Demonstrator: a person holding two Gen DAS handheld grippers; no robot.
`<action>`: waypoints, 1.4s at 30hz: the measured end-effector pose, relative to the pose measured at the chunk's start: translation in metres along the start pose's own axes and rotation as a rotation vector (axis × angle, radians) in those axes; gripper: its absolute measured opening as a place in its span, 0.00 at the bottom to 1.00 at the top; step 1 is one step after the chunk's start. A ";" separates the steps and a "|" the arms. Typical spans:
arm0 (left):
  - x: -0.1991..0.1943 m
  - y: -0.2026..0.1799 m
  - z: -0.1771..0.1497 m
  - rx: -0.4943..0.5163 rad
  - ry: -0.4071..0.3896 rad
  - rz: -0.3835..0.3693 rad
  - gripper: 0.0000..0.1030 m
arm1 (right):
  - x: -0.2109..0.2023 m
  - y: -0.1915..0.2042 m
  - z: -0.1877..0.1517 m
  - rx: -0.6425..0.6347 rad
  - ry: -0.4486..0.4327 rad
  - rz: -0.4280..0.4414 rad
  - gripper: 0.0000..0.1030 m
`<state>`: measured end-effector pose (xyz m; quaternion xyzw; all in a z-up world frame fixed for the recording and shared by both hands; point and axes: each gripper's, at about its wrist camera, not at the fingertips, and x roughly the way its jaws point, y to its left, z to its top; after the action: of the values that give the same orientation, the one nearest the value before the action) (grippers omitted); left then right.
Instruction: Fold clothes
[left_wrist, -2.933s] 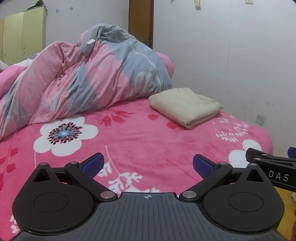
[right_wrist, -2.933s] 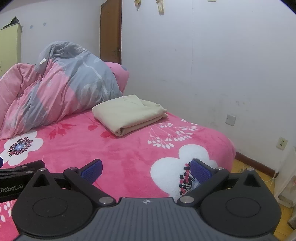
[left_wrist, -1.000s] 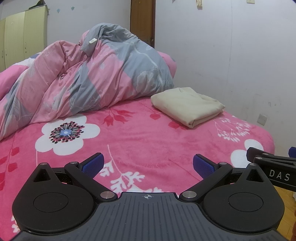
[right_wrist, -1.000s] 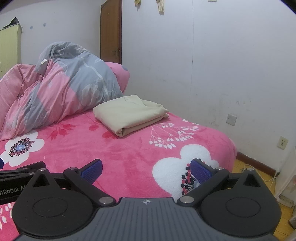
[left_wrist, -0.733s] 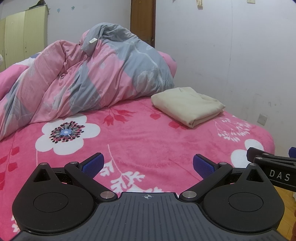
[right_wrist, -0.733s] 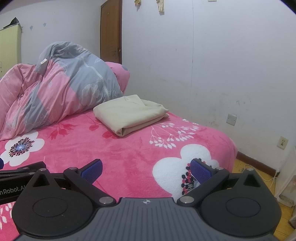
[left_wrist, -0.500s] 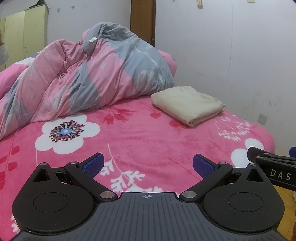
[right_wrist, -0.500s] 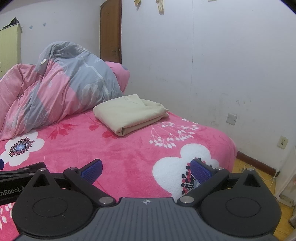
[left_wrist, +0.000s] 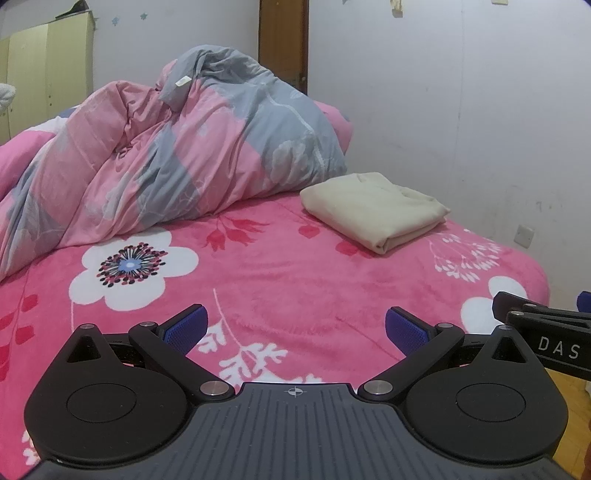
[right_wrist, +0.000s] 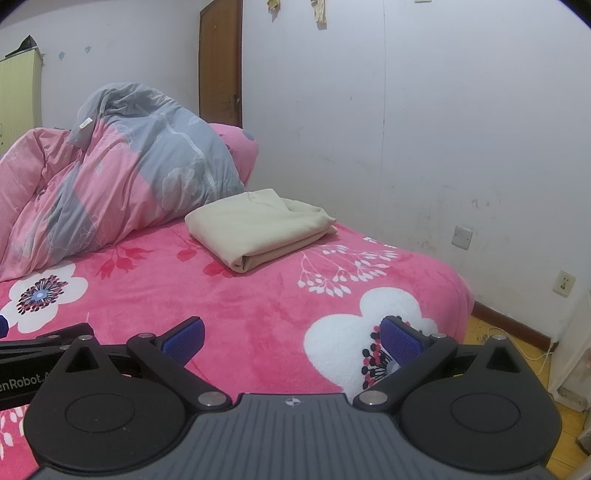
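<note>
Pink fleece, plush and printed with white flowers and red sprigs, spread over the whole bed (left_wrist: 280, 273); largely bare across the middle and the near edge

Heaped along the far side, a puffy pink-and-grey duvet (left_wrist: 177, 158), crumpled into soft ridges with a small white tag near its peak

Next in size, the cream garment (left_wrist: 373, 212), lying near the far right corner of the bed, just beside the foot of the duvet heap: already a flat, squared stack of several layers, smooth matte knit, folded edge toward the cameras, a little loose fabric rumpled on its far end

Almost nothing altered over the last few seconds: only a slight drift of both views, garment in the same spot and shape, grippers untouched by cloth. Judged from that, folding of this piece looks finished and a pause or a reach for another item seems likely; no second garment in view

Smallest, the left gripper (left_wrist: 293, 328) and right gripper (right_wrist: 291, 338), low over the near edge side by side, jaws spread wide, ribbed blue pads bare, nothing held
</note>
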<state>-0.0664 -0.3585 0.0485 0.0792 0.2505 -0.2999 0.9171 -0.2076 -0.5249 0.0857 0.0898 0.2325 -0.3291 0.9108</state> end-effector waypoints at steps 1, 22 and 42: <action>0.000 0.000 0.000 0.000 0.000 0.000 1.00 | 0.000 0.000 0.000 0.001 0.000 0.000 1.00; -0.001 0.001 -0.001 -0.001 0.000 0.002 1.00 | 0.001 0.000 0.001 0.001 0.001 0.003 1.00; 0.001 -0.001 -0.002 0.000 0.002 -0.004 1.00 | 0.001 -0.002 -0.001 0.008 0.002 -0.006 1.00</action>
<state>-0.0672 -0.3595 0.0468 0.0789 0.2518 -0.3017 0.9161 -0.2081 -0.5269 0.0845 0.0932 0.2325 -0.3327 0.9091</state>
